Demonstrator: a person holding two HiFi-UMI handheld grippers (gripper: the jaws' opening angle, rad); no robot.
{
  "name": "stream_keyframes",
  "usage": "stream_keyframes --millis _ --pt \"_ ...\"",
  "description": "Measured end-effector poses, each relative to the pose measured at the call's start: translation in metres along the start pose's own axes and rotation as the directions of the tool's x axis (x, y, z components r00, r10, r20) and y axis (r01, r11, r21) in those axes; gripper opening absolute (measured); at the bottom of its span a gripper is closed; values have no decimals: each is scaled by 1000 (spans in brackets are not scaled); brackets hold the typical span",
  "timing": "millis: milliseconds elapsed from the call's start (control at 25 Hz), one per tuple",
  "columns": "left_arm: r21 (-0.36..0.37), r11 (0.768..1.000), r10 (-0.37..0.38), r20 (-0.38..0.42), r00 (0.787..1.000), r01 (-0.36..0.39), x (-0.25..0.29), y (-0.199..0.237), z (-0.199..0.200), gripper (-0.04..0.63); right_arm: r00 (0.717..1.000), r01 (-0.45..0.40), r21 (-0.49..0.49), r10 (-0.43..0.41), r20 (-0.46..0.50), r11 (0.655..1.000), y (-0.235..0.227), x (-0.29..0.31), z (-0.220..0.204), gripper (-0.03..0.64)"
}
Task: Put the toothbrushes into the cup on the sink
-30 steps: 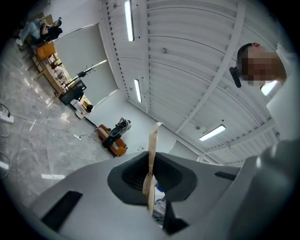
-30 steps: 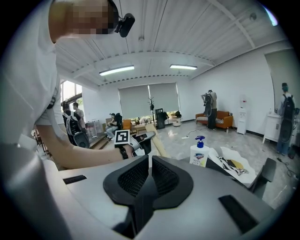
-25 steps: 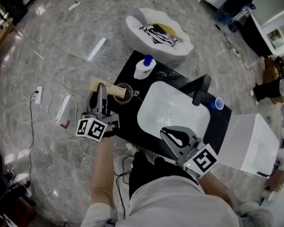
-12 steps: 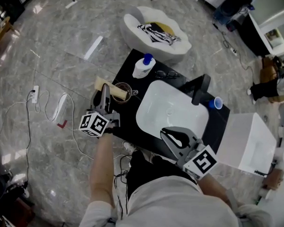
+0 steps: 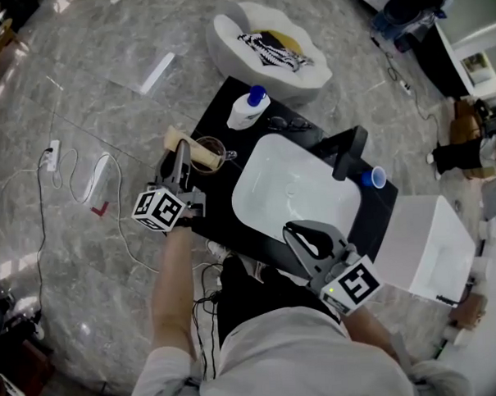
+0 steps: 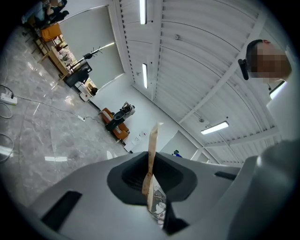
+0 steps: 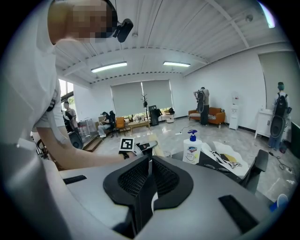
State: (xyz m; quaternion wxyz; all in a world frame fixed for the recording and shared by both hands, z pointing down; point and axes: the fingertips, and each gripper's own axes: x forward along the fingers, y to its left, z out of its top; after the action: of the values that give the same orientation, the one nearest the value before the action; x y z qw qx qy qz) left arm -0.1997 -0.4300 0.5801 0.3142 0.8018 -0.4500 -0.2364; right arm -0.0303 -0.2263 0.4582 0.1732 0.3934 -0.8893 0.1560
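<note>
The toothbrush [image 6: 152, 140], a thin beige strip seen edge-on with printed wrapping at its base, stands clamped between the jaws of the left tongs [image 5: 179, 159], which are clenched on it. The left tongs are at the left edge of the black tabletop [image 5: 224, 215], just left of the brownish cup [image 5: 207, 152]. The left gripper view looks up at the ceiling, so these tongs are tilted upward. The cup stands on the tabletop just left of the white sink [image 5: 265, 209]. Far of the cup are a soap bottle [image 5: 248, 109] and a pair of glasses [image 5: 290, 124]. A black faucet [image 5: 349, 154] and a small blue cup [image 5: 377, 177] stand at the right of the sink. The right tongs [image 5: 299, 234] hang over the sink's near rim, pointing far and left, jaws pressed together with nothing between them. The bare left forearm [image 5: 171, 278] reaches from the near side towards the left tongs.
</note>
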Motion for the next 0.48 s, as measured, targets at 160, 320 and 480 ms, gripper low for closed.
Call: stream_keyframes --millis 160,320,480 --pt "1 1000 2 0 1000 -2 2 0 -5 28 1000 7 11 -7 12 1000 -5 -3 -2 49" --pt "13 1000 11 -36 999 -10 5 3 -11 75 999 14 21 -15 29 1000 -11 -7 -3 49" --pt "41 999 27 -53 998 -25 5 2 -14 121 999 19 34 -20 37 999 -14 -13 -4 49"
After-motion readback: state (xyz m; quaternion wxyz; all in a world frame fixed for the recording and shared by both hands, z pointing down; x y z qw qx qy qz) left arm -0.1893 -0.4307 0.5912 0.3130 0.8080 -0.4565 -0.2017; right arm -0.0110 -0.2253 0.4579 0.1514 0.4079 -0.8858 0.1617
